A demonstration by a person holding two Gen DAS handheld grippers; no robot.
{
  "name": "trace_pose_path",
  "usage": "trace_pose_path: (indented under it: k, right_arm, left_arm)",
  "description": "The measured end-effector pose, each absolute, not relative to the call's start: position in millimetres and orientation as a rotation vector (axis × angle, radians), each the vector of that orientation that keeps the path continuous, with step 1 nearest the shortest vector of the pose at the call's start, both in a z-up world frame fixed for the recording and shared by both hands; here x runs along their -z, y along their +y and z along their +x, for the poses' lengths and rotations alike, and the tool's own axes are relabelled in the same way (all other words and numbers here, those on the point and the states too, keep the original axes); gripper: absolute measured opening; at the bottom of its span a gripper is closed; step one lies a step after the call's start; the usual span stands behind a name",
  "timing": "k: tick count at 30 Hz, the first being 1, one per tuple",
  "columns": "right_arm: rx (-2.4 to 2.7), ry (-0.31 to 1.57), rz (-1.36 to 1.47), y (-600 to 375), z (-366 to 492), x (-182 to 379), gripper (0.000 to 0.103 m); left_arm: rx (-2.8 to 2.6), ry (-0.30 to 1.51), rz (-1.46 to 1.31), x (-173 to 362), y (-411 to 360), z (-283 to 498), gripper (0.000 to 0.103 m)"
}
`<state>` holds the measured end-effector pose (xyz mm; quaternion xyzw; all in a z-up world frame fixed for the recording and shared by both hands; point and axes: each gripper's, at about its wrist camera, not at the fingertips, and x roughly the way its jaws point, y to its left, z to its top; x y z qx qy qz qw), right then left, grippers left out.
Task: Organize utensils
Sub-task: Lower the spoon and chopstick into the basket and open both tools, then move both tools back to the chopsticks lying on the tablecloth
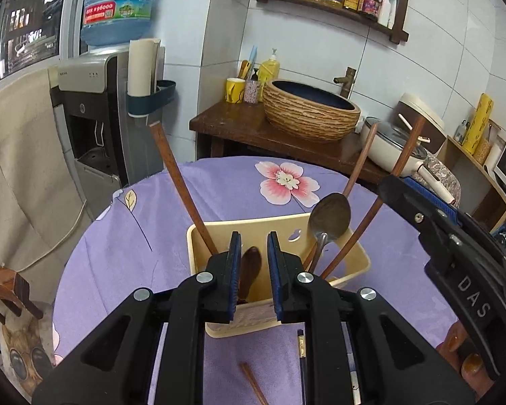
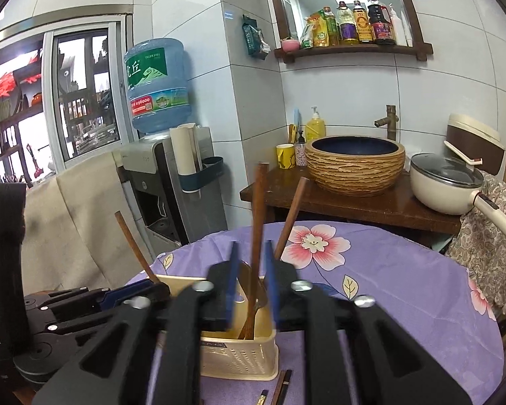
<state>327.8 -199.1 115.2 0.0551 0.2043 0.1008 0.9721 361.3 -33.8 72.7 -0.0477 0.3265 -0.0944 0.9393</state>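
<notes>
Left wrist: utensil holder between jaws.

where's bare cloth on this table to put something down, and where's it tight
Bare tablecloth spreads right of the cream utensil basket, out past the pink flower print. More lies left of the basket toward the table edge. It is tight at the basket, where the left gripper and right gripper crowd in, and just in front, among the loose chopsticks and pencil.

A purple floral tablecloth covers the table. Behind it, a dark wooden counter carries a woven-pattern basin, yellow mug and white lidded pot. A water dispenser bears a blue bottle. Wall shelf holds bottles.
</notes>
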Motion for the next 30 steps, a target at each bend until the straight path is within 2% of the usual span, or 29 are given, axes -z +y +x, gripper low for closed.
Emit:
trace_pose_path:
  k: [1,3,9,11,13,21,30]
  right_arm:
    - [-0.200,0.404,0.113,-200.8,324.5,-115.1,0.034]
    - [-0.200,0.393,0.108,-202.9,317.7,-114.9,0.035]
    - [-0.168,0.380,0.056,-214.1,285.2,-106.1,0.054]
    - [-0.167,0.408,0.029,-216.2,277.7,-95.8,0.060]
    - [-0.147,0.447,0.003,-219.8,270.5,-78.2,0.061]
    - [-0.086,0.725,0.072,-235.9,262.8,1.7,0.061]
    - [-0.064,0.837,-0.001,-209.9,247.7,39.9,0.061]
  left_arm:
    - [0.195,0.658,-0.093,-74.3,-34.1,357.6,0.023]
    - [0.195,0.639,-0.098,-76.7,-32.0,348.0,0.043]
    - [0.187,0.603,-0.107,-63.2,-18.9,301.2,0.068]
    - [0.180,0.627,-0.103,-49.1,-14.8,287.4,0.071]
    - [0.173,0.661,-0.115,-34.3,-10.7,276.8,0.074]
    - [0.134,0.833,-0.148,37.5,-2.6,244.3,0.074]
    - [0.105,0.854,-0.105,60.1,-12.4,230.8,0.074]
